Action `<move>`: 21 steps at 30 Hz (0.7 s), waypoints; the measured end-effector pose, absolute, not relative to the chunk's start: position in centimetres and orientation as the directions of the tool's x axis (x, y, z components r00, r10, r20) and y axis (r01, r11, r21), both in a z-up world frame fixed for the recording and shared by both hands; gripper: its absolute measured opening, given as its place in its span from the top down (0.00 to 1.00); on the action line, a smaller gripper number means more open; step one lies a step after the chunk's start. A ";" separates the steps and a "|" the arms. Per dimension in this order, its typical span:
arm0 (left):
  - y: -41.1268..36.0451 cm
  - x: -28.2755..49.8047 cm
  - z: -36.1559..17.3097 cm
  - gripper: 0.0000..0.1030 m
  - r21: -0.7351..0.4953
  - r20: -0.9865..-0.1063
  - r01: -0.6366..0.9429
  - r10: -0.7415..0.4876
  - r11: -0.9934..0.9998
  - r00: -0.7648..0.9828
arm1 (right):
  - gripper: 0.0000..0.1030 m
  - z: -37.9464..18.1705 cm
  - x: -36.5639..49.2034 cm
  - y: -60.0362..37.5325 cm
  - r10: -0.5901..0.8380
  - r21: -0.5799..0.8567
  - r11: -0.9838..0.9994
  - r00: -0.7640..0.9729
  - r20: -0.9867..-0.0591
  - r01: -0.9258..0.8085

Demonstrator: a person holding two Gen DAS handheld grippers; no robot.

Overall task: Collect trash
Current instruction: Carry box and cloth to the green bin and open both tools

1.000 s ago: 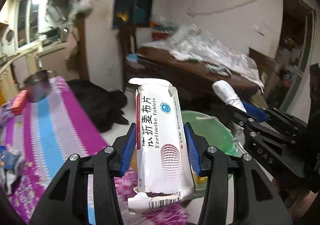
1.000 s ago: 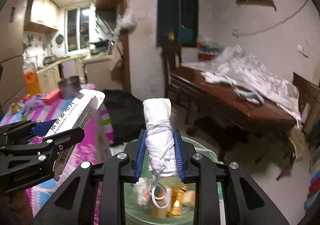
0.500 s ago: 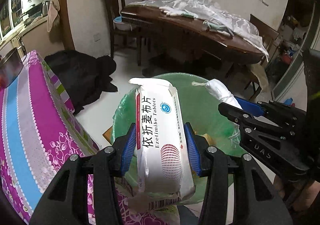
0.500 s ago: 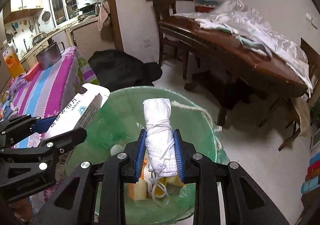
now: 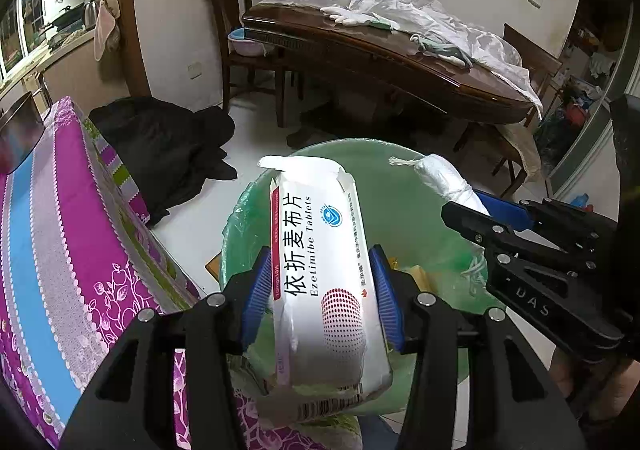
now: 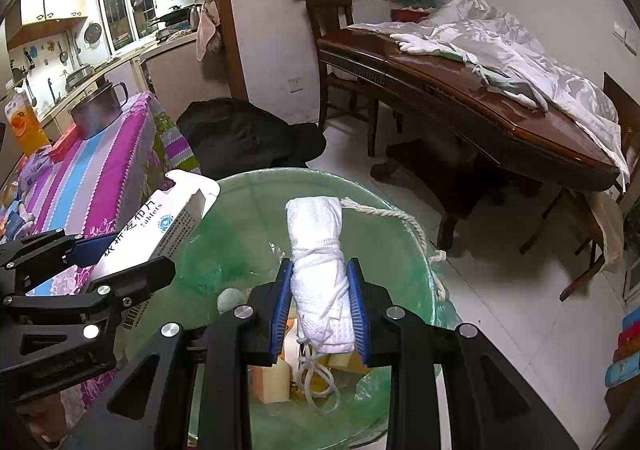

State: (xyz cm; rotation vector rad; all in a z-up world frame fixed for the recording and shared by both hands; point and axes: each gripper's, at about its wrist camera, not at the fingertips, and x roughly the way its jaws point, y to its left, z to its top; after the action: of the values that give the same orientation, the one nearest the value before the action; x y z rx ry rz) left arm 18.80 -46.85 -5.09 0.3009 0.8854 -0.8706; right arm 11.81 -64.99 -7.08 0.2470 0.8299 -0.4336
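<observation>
Overhanging bin rim (image 5: 280, 162), tablet box (image 5: 320, 270), floor clear beyond

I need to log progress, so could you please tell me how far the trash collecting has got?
Done: some scraps already lie in the green-lined bin. In hand: the left tool has the tablet box between its pads, now loosening, and the right tool grips a string-tied white cloth roll, both over the bin. Left: dropping both in.
</observation>
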 end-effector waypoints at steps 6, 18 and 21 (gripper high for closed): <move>-46.6 19.1 -5.6 0.50 -0.098 -0.785 0.766 -0.522 0.635 0.333 | 0.58 -6.7 11.3 -65.5 -0.281 0.060 0.876 0.608 -0.742 0.478; -44.8 18.7 -4.2 0.50 -0.087 -0.765 0.760 -0.532 0.644 0.363 | 0.57 -4.4 9.5 -64.1 -0.291 0.074 0.883 0.663 -0.689 0.464; -42.5 18.7 -3.3 0.50 -0.079 -0.752 0.749 -0.533 0.658 0.388 | 0.48 -2.8 8.8 -62.0 -0.262 0.102 0.904 0.725 -0.637 0.416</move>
State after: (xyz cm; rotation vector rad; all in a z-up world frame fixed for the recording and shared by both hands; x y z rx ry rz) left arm 18.69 -42.49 -3.31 0.2936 0.8340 -0.8303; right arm 8.75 -62.05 -2.82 0.2464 0.6617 -0.3779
